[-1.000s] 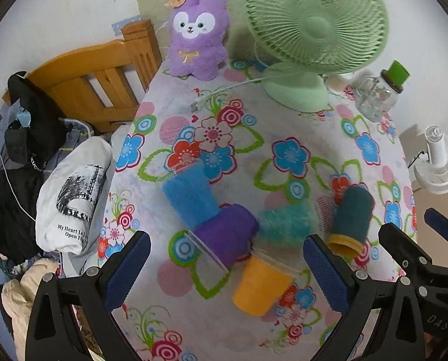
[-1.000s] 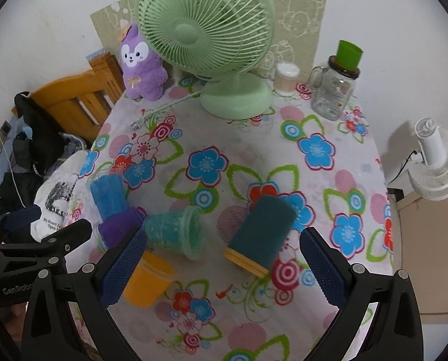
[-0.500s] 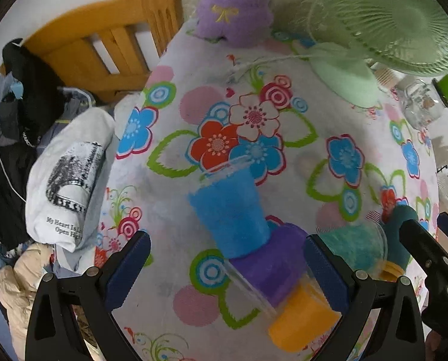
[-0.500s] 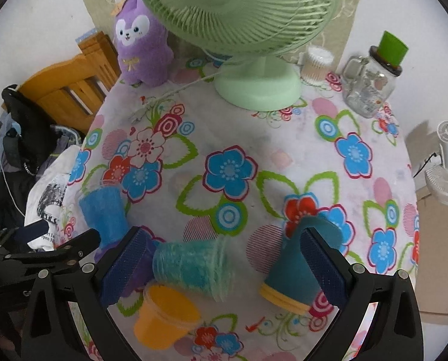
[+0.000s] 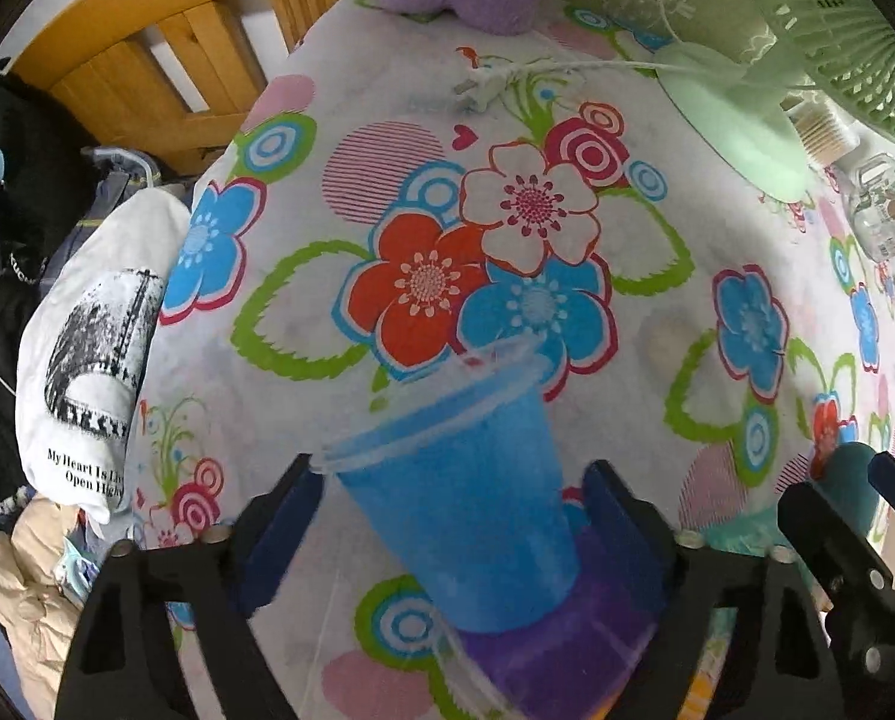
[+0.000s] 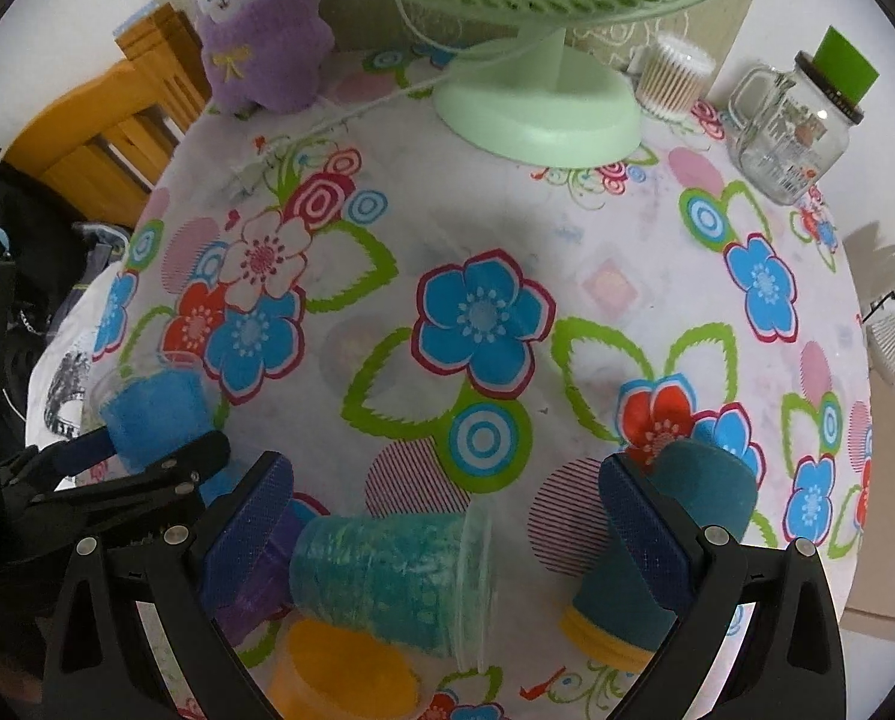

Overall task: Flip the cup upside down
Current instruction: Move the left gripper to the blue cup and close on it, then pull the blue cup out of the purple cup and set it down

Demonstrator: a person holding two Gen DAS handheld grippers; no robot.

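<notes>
Several plastic cups lie on their sides on the flowered tablecloth (image 6: 627,276). A blue cup (image 5: 465,492) lies with its rim away from me, between the pads of my open left gripper (image 5: 453,504), which straddle it without clear contact; it also shows in the right wrist view (image 6: 153,414). A purple cup (image 5: 567,654) lies behind its base. My right gripper (image 6: 447,504) is open over a teal see-through cup (image 6: 387,576). A dark teal cup with a yellow rim (image 6: 669,552) and an orange cup (image 6: 339,672) lie close by.
A green desk fan (image 6: 537,102), a purple plush toy (image 6: 261,42), a glass jar with a green lid (image 6: 795,126) and a tub of cotton swabs (image 6: 675,78) stand at the back. A wooden chair (image 5: 165,48) with clothes stands left of the table.
Both grippers moved forward and down toward the cups. The left gripper came around the blue cup and its jaws have narrowed. The right gripper came over the teal see-through cup.
</notes>
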